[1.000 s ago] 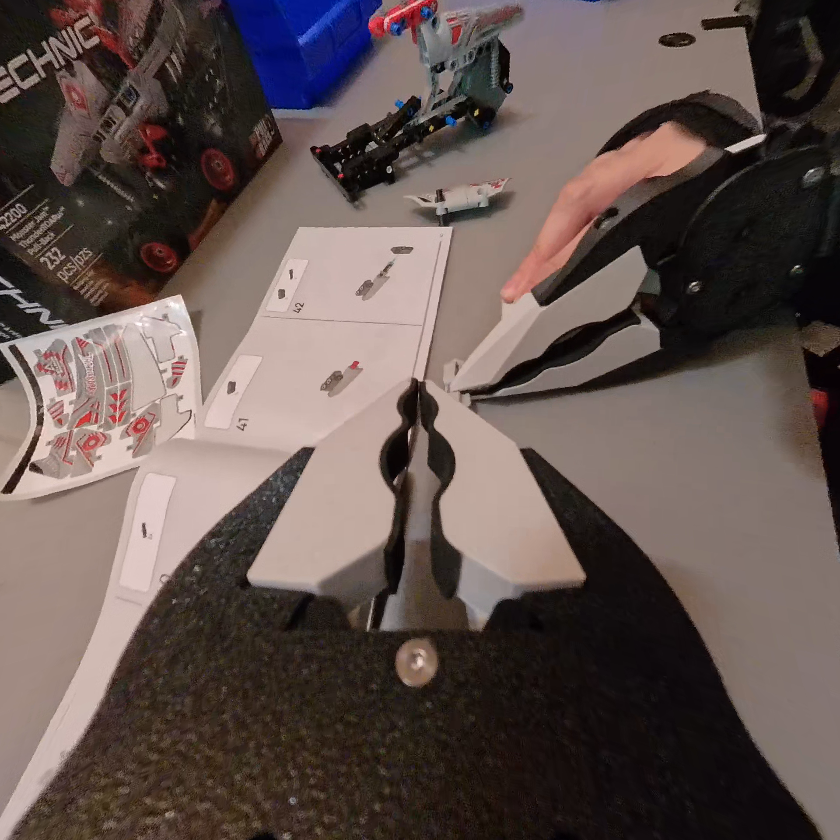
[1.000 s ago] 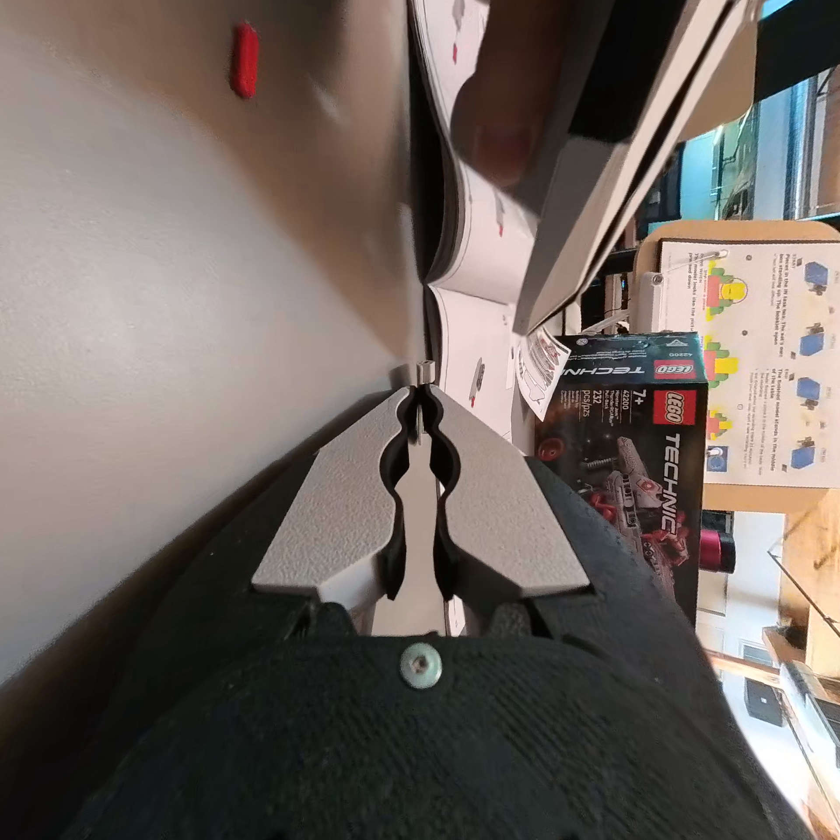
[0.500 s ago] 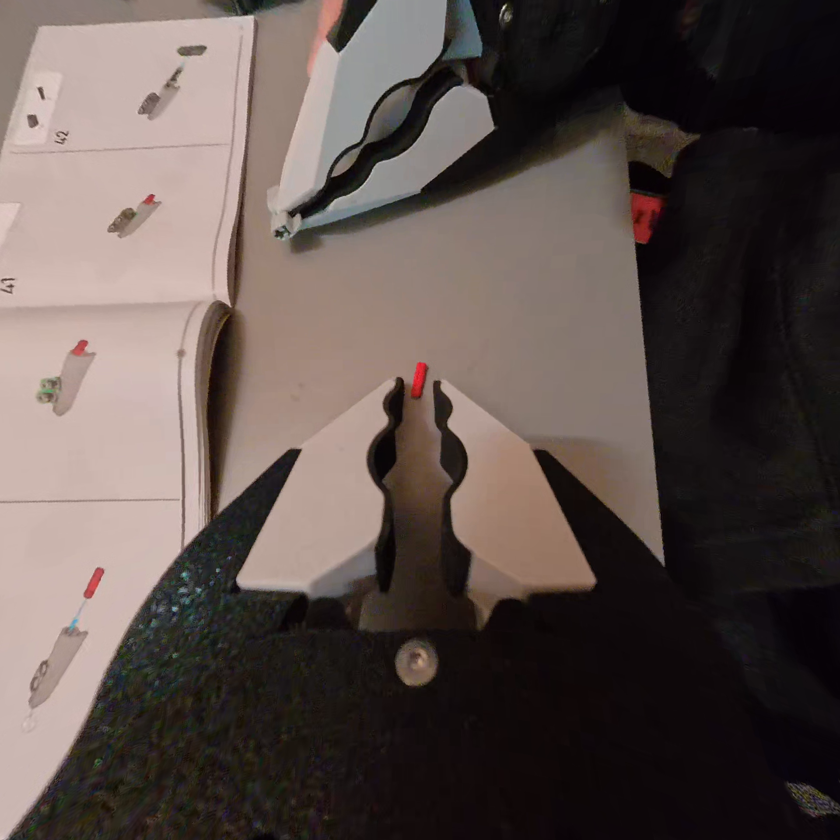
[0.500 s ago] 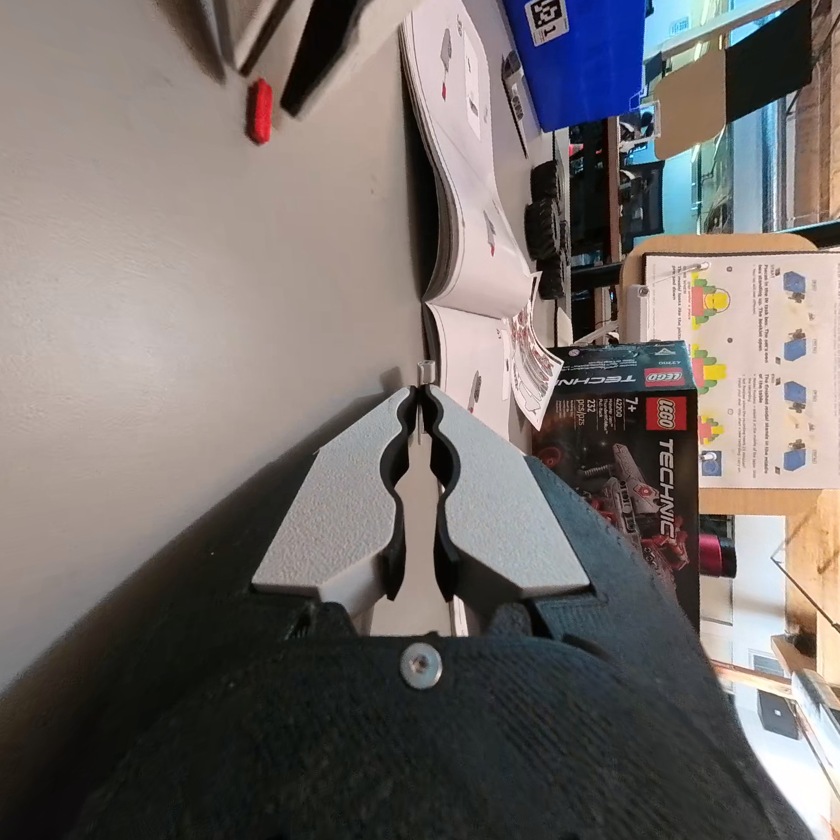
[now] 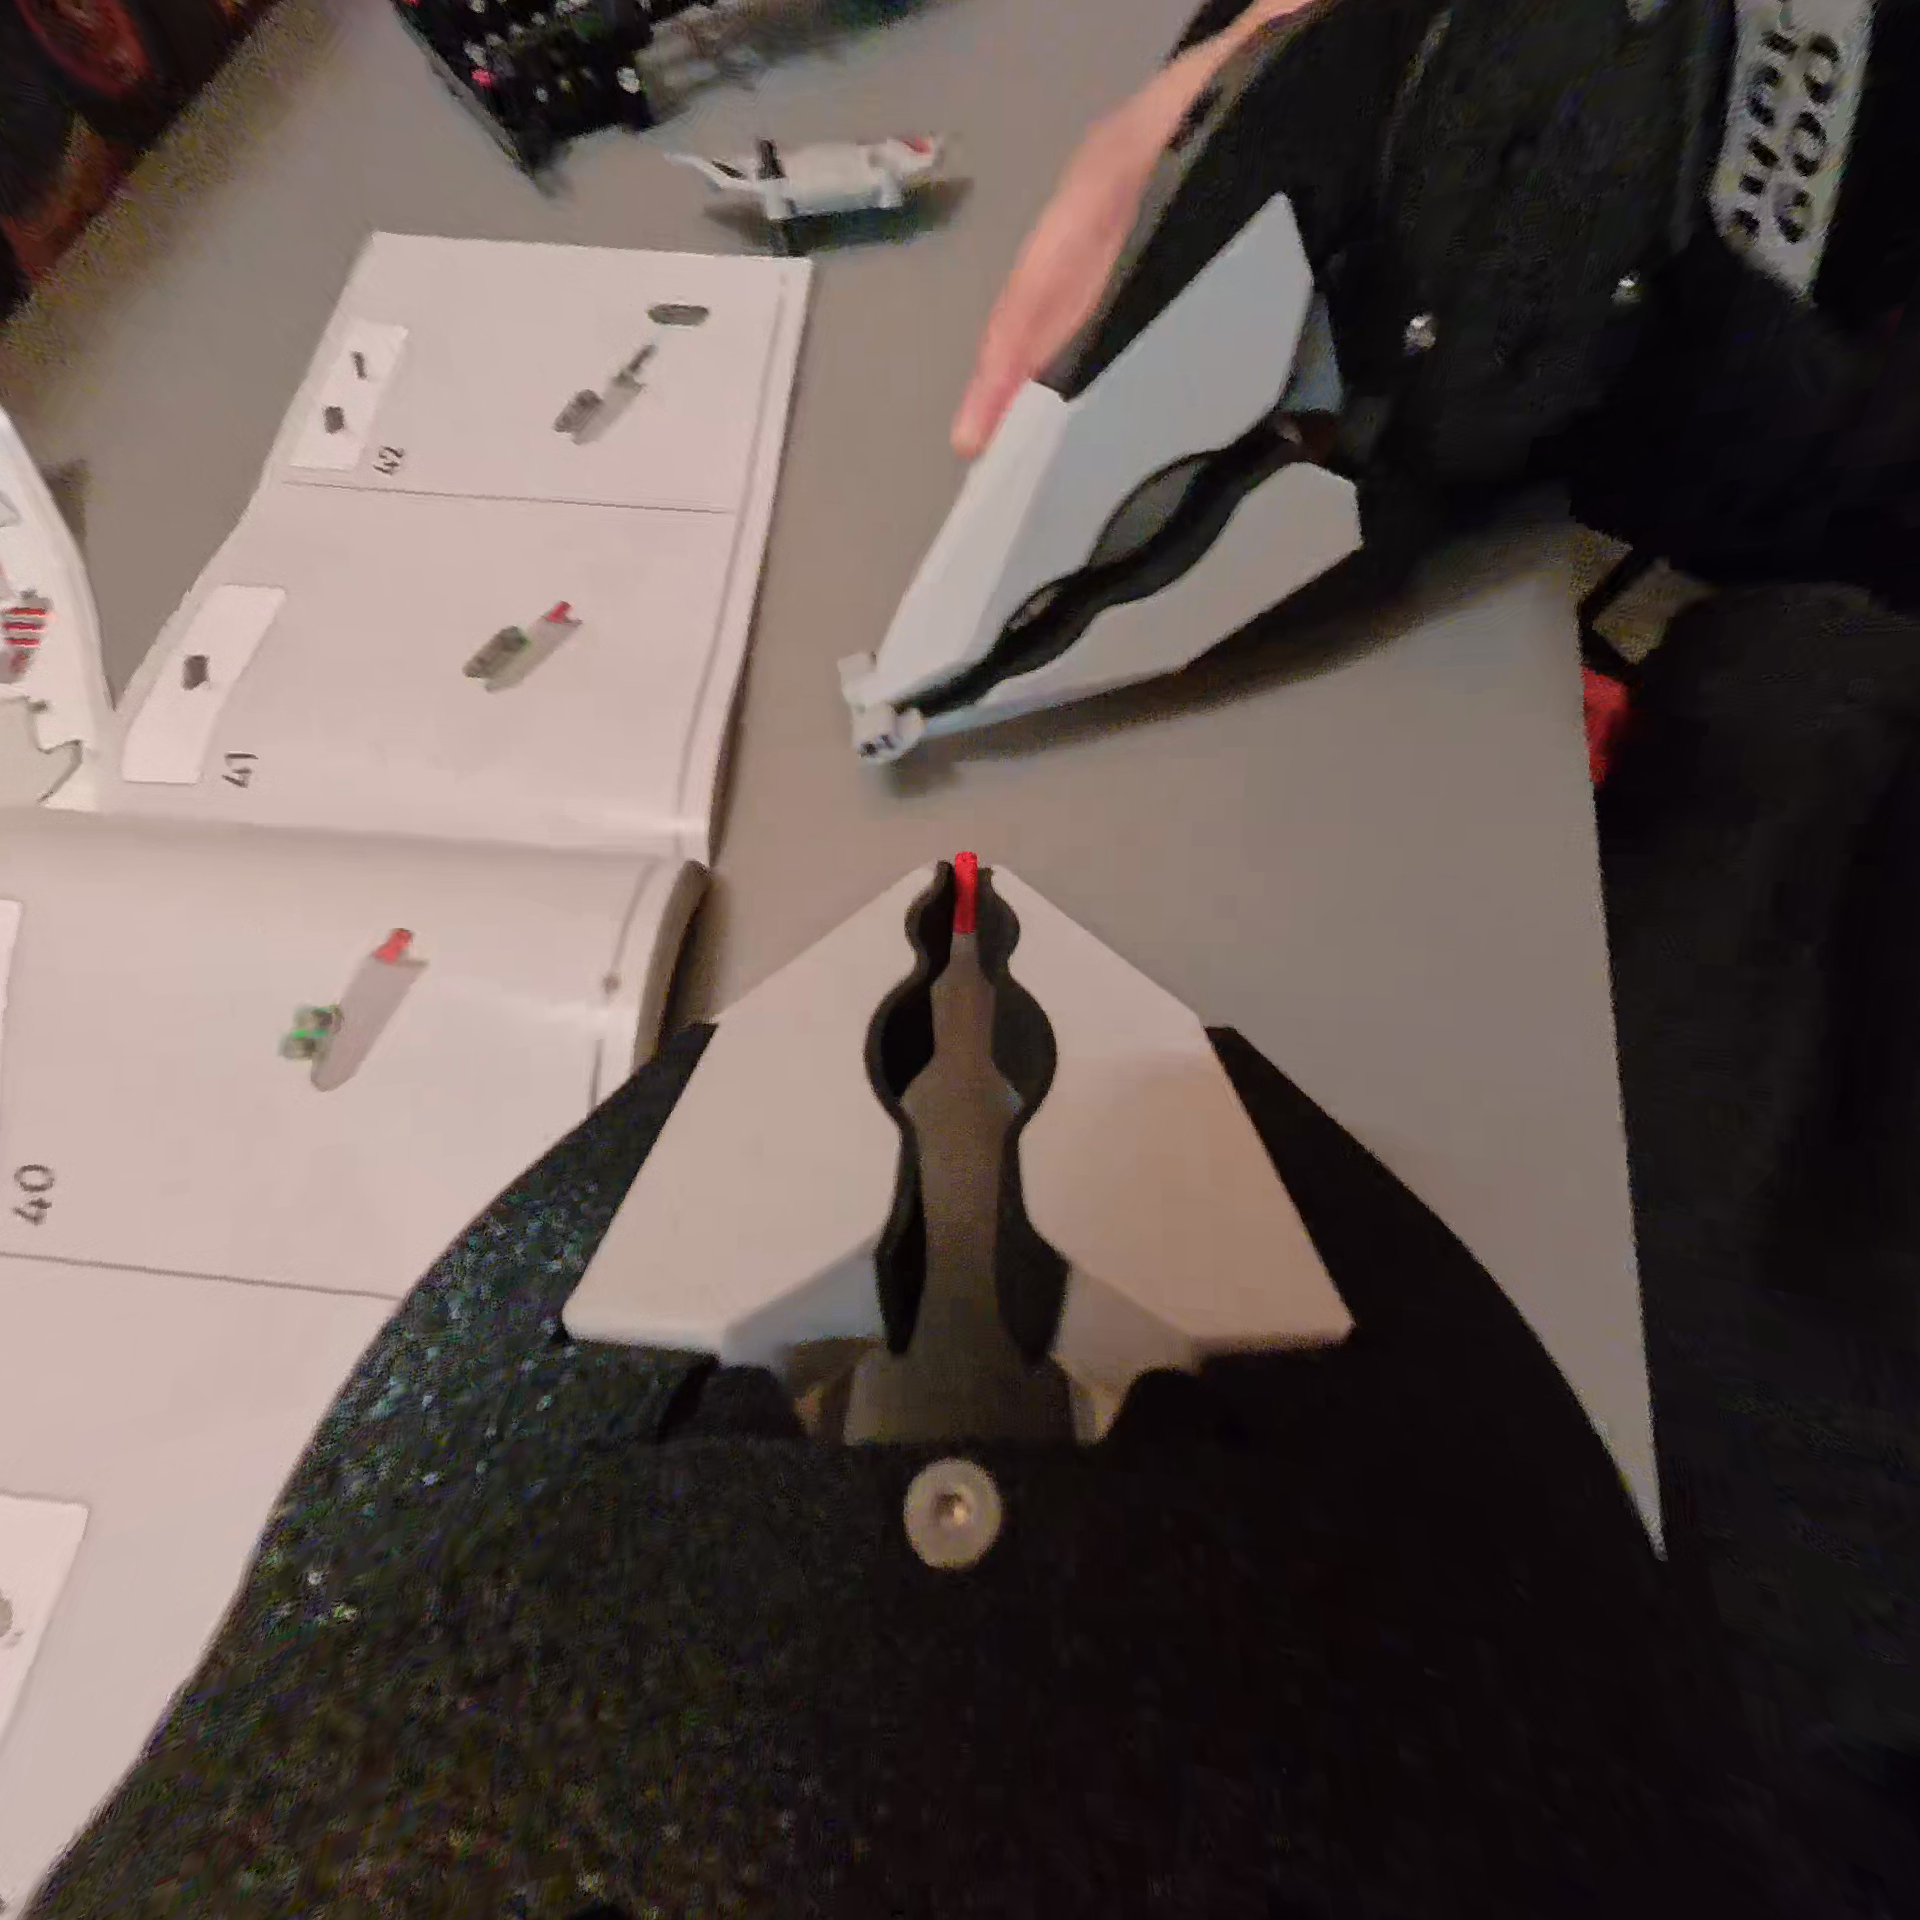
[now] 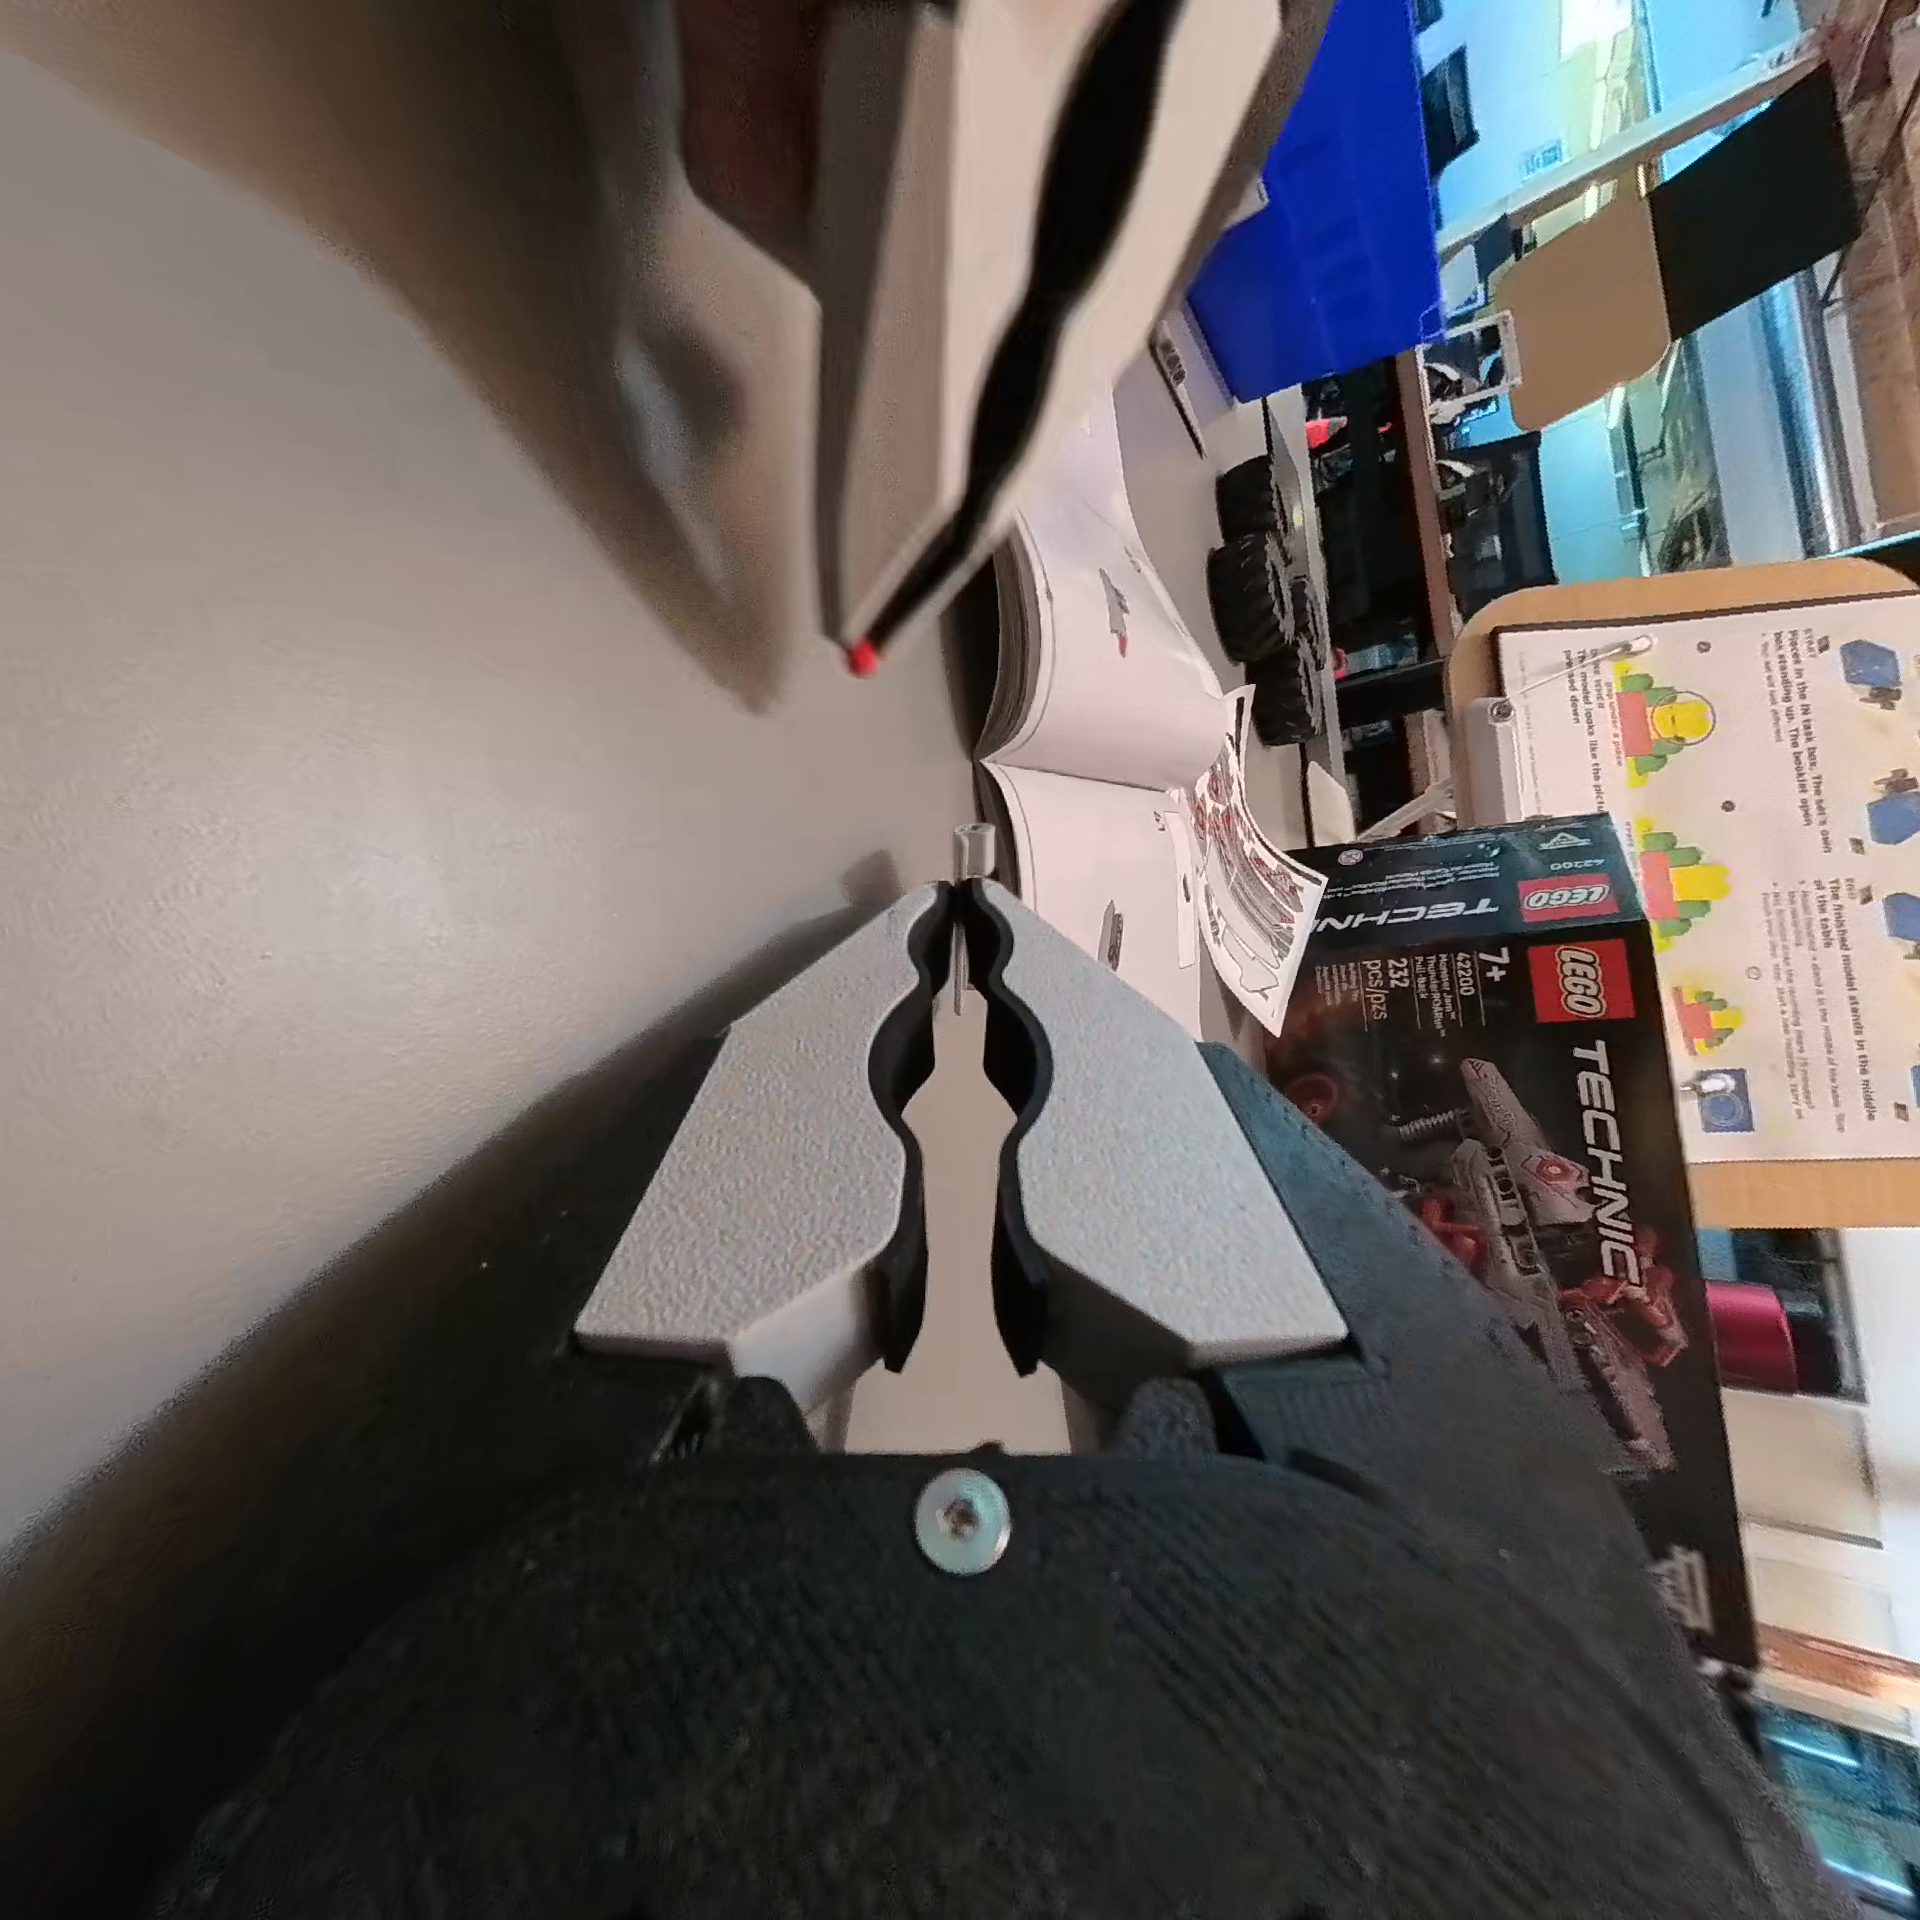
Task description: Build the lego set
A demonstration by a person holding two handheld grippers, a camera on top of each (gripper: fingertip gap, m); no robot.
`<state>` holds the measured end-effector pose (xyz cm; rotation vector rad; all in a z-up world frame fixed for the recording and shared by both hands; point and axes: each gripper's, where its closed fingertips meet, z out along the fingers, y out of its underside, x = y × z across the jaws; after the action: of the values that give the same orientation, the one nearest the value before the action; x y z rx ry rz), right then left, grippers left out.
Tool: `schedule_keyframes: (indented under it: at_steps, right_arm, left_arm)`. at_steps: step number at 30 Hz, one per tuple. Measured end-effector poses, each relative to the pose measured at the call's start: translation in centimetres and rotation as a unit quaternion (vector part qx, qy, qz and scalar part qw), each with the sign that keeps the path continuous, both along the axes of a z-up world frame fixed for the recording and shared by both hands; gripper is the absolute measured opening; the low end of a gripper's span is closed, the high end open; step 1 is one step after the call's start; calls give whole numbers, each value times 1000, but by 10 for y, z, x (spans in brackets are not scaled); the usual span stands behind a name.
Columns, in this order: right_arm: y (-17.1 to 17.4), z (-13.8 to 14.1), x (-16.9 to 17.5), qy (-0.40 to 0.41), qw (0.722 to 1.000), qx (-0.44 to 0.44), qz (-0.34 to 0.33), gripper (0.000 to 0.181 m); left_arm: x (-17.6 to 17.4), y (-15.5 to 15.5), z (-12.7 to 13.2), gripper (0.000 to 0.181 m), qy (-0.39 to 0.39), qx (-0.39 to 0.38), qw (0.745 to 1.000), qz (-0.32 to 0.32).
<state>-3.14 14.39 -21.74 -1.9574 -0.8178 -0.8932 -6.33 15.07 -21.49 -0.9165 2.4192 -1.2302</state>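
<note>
My left gripper (image 5: 964, 873) is pinched nearly closed on a small red pin (image 5: 964, 891), which stands out just past the fingertips and seems lifted clear of the grey table (image 5: 1299, 883). My right gripper (image 6: 966, 891) is likewise narrowed down onto a small light-grey piece (image 6: 974, 847), whose short tube end pokes out beyond the tips; in the left wrist view I see that same gripper lying low over the table with the grey piece at its nose, just right of the open instruction booklet (image 5: 499, 540). The step in hand looks to me like mating the red pin with the grey piece, so I want to bring the two tips together slowly, line the pin's axis with the hole, and keep both grips firm, since each part is held only by its end and could twist or pop free. I cannot tell which way the hole faces from here. Farther out lie the small white-and-red sub-assembly (image 5: 821, 171) and the dark chassis (image 5: 540, 62) beyond the booklet, the sticker sheet (image 6: 1242, 883), the set's box (image 6: 1538, 1122) and a blue bin (image 6: 1320, 208).
</note>
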Motion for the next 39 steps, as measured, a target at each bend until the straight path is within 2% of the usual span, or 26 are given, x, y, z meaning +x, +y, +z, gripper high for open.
schedule_keyframes:
  at_steps: [5,9,19,21,23,28,30,39]
  right_arm:
    - [-1,-3,1,32,999,-9,-9,0]
    - [0,-4,0,38,999,-8,-11,0]
    - [0,-5,5,-65,997,-19,-36,0]
    - [0,-4,8,-78,996,-22,-48,0]
    - [-3,-4,15,-89,994,-24,-63,1]
    - [-3,-4,13,-87,994,-22,-55,1]
    - [-3,-4,12,-88,995,-21,-52,0]
    - [-2,-4,10,-75,996,-17,-47,1]
  left_arm:
    - [21,-1,-13,2,34,17,999,38]
    - [24,-4,-7,1,49,-22,997,47]
    - [28,-6,-4,1,75,-54,994,54]
    - [28,-6,-5,1,69,-45,995,52]
    - [23,-5,-11,1,57,-5,998,34]
    - [19,-3,-16,2,12,53,998,19]
    - [16,0,-15,11,4,57,998,10]
    - [4,3,-12,14,11,37,999,-25]
